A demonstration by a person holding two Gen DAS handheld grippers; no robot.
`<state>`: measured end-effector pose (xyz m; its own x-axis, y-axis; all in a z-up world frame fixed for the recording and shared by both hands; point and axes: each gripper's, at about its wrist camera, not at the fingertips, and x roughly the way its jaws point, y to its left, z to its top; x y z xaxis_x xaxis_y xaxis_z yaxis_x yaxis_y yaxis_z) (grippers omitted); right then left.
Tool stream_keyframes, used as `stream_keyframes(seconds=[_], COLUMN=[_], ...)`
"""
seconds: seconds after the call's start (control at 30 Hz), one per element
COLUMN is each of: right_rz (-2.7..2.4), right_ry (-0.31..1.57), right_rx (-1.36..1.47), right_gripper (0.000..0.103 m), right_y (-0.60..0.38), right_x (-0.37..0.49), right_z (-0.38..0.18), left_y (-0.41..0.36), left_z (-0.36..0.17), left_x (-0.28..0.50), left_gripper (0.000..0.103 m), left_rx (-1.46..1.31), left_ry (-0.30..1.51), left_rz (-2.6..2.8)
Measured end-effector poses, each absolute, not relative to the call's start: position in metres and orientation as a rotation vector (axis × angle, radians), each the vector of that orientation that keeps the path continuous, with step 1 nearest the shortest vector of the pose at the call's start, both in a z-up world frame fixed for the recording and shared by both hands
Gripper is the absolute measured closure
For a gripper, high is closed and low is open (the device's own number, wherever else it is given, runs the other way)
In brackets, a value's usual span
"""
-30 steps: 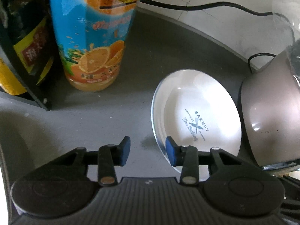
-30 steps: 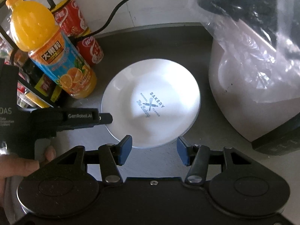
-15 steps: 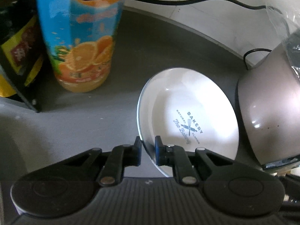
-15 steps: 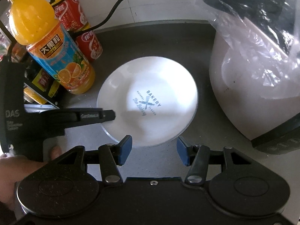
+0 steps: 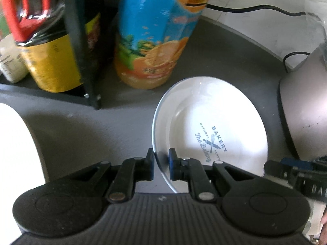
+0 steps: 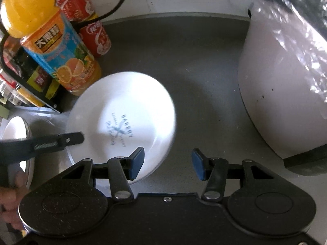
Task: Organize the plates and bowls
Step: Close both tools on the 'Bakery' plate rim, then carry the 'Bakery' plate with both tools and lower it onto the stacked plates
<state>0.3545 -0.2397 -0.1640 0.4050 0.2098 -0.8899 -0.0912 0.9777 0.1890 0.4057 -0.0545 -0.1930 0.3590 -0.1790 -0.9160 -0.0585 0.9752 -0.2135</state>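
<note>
Item: white bakery plate (image 5: 212, 122), shallow, with blue print reading "BAKERY", "NATURAL" and "The Baking" around a crossed whisk and rolling pin. Location: on the dark grey bench (image 5: 106, 126), between an orange juice bottle (image 5: 155, 40) and a pale rounded appliance (image 5: 304, 106). In the right wrist view the plate (image 6: 122, 122) shows blurred, its far left edge close to the bottle's base.

Left tongs (image 5: 161, 164): clenched on the plate's near left rim, one blue pad outside the rim and one inside the well. Seen from the right wrist camera, the same tongs (image 6: 79, 137) reach in from the left at the plate's edge, held by a hand (image 6: 10, 196).

Right tongs (image 6: 167, 163): released, jaws standing apart with nothing between them; left pad over the plate's near edge, right pad over bare bench.

Other stock:
- Second white dish (image 6: 18, 134), lower left of the right wrist view, partly behind the left tongs' arm.
- Black wire rack (image 5: 81, 47) left of the juice bottle, holding a dark bottle with a yellow label (image 5: 51, 65).
- Two red drink cans (image 6: 90, 24) behind the juice bottle.
- Black cable (image 5: 255, 8) along the white tiled wall.
- Clear plastic bag (image 6: 302, 32) draped over the appliance, dark contents inside.
</note>
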Motion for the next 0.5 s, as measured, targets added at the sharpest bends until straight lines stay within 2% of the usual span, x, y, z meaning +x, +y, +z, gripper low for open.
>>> stream_keyframes(seconds=[0.27,0.33,0.5], right_rz=[0.215,0.225,0.242], right_ry=[1.165,1.177,1.197], right_rx=[0.121,0.112,0.096], right_gripper=[0.053,0.057,0.058], right_y=[-0.237,-0.232,-0.221], right_x=[0.365,0.369,0.376], right_z=[-0.171,-0.174,-0.180], left_y=[-0.037,-0.036,-0.037], left_z=[-0.193,-0.193,-0.189], left_x=[0.405,0.406,0.408], left_gripper=[0.090,0.090,0.090], left_rx=[-0.243,-0.247,-0.195], left_ry=[1.230,1.235,1.214], left_rz=[-0.042,-0.034,-0.010])
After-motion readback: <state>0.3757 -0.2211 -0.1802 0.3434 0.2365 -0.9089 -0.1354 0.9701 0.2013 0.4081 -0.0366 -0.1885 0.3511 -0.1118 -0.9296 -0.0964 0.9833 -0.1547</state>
